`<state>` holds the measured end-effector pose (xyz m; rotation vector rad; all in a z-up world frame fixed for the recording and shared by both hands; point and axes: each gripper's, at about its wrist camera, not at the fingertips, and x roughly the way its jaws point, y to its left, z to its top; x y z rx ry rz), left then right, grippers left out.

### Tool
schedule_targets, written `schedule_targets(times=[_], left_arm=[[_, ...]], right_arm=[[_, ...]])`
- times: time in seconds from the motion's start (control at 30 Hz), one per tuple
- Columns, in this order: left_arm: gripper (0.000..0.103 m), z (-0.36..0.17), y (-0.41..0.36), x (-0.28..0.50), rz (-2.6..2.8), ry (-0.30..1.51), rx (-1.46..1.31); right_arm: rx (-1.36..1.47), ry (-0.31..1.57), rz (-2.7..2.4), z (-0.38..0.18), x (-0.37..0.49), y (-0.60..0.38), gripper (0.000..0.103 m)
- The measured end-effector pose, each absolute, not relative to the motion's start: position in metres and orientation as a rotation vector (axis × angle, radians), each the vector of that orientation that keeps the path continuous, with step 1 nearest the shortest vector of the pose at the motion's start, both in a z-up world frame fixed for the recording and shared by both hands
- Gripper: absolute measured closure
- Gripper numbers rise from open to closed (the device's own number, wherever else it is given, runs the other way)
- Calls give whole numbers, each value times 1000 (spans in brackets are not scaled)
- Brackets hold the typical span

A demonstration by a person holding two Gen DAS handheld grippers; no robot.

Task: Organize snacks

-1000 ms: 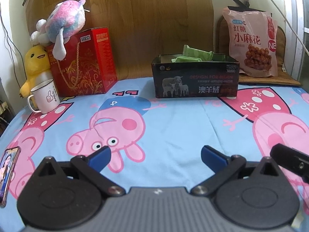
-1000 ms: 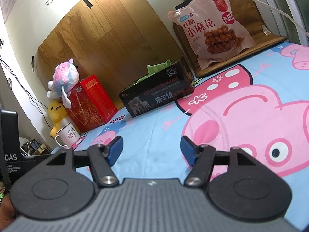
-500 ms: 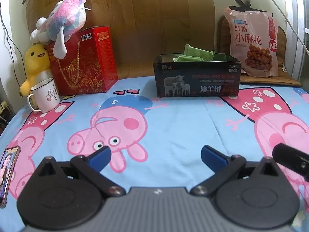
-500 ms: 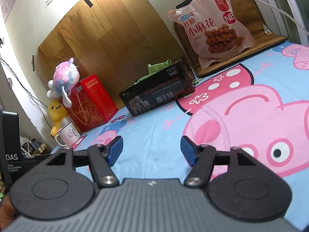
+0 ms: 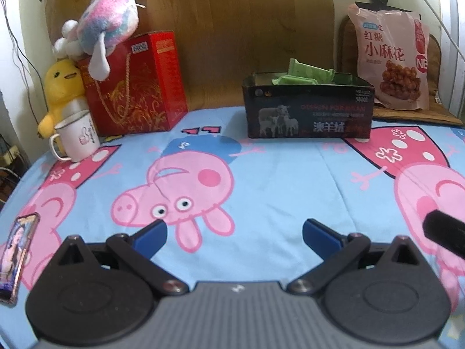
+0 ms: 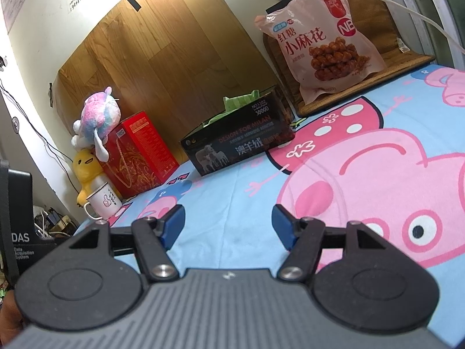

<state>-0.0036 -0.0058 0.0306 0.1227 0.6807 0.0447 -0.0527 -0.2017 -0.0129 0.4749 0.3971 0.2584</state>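
I see the blue cartoon-pig sheet [image 5: 276, 174] filling most of both views, spread flat under everything. Behind it a wooden panel [image 5: 232, 29] leans against the wall. At the back right, the big pink snack bag [image 5: 391, 58] stands upright on a brown mat, leaning on the wall, just beside and behind the right end of the black box [image 5: 308, 113]. That box sits on the sheet near the back, open at the top, with green snack packets [image 5: 302, 74] poking out of it. Well to its left stands the red gift box [image 5: 136, 87], with a pink-and-blue plush toy [image 5: 104, 29] lying on its top and a yellow duck plush [image 5: 61, 87] pressed against its left side. A white mug [image 5: 77, 136] stands in front of the duck, touching it. A phone [image 5: 16, 250] lies on the sheet at the far left edge.

My left gripper [image 5: 234, 232] hangs over the sheet with its blue fingers spread wide and nothing between them. My right gripper [image 6: 228, 225] is likewise spread wide and holds nothing, low over the sheet; its black edge shows at the right of the left view. Both are well short of the black box.
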Motion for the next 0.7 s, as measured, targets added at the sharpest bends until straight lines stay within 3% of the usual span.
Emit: schedule_targets(times=[0.7], left_arm=[[0, 30, -1, -5, 148, 625, 207]], right_arm=[[477, 400, 257, -14, -53, -199, 35]])
